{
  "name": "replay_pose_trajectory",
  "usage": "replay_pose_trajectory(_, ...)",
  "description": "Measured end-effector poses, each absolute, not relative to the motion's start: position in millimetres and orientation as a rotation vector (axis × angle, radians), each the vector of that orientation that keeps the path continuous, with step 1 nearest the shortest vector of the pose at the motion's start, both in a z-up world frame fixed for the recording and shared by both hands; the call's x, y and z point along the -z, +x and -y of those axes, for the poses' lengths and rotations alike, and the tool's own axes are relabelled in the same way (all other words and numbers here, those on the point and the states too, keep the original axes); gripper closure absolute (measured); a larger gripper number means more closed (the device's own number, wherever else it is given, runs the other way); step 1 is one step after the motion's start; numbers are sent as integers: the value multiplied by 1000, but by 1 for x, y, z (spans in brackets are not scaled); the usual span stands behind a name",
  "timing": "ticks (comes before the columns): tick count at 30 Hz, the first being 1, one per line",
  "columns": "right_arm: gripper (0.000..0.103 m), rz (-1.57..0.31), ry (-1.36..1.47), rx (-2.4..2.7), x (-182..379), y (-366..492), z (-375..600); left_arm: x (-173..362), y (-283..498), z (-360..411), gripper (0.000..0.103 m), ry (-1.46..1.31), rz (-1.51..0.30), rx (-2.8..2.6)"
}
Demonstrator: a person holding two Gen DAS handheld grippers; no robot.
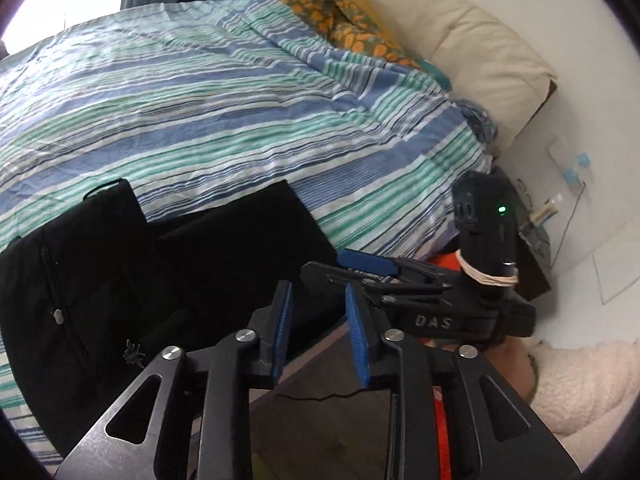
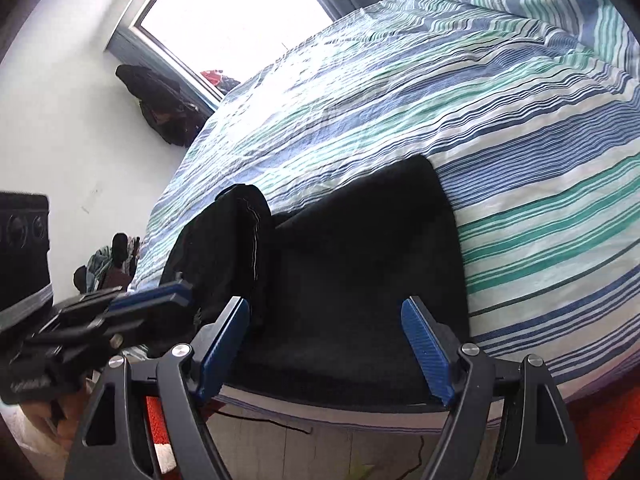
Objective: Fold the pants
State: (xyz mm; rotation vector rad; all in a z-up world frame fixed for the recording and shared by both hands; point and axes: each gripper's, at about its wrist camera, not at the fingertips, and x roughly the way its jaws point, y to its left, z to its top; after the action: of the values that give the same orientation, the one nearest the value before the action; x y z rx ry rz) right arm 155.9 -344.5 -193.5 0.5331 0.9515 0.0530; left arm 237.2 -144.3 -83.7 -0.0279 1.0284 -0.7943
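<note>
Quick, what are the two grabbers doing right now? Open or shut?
Left gripper: open, holding nothing.
Right gripper: open wide, empty, near the black pants.

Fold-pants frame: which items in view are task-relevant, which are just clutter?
In play:
- black pants, lying on the bed's near edge
- striped bedspread, the work surface
- left hand-held gripper, open, empty
- right hand-held gripper, open, empty

Lying about:
- orange patterned blanket
- cream pillow
- dark bag by the window
- clothes pile on the floor
</note>
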Motion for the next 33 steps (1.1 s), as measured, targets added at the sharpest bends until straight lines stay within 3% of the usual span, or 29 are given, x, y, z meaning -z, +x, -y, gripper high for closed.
replay_pose_trajectory(3, 25, -919, 560, -24, 189, 153, 360, 51, 251, 97, 47, -109, -965, 720)
replay_pose_trajectory(6, 25, -900, 576, -31, 185, 154, 366, 44, 267, 36, 43, -74, -897, 503)
replay_pose_trajectory(11, 25, -903, 643, -201, 183, 159, 341, 111, 272, -16, 46, 60, -946, 215)
replay_pose_trajectory(13, 25, -915, 726, -294, 188, 165, 331, 160, 267, -6, 65, 83, -1052, 246)
replay_pose_trajectory(14, 25, -927, 770, -338, 191, 171, 328, 180, 259, 2, 67, 109, -1078, 272)
replay_pose_trajectory(17, 25, -1030, 847, -442, 206, 197, 312, 195, 233, 25, 67, 203, -972, 276)
replay_pose_trajectory(18, 25, -1071, 848, -467, 212, 207, 306, 194, 233, 26, 60, 189, -986, 297)
replay_pose_trajectory(23, 37, -1267, 708, -595, 241, 248, 269, 189, 233, 19, 59, 169, -996, 304)
replay_pose_trajectory(27, 38, -1377, 606, -643, 257, 263, 258, 190, 231, 20, 59, 187, -995, 291)
replay_pose_trajectory(29, 43, -1406, 555, -665, 261, 264, 254, 190, 231, 18, 58, 184, -1001, 288)
replay_pose_trajectory(33, 44, -1419, 496, -715, 261, 266, 248, 189, 232, 19, 58, 184, -1009, 282)
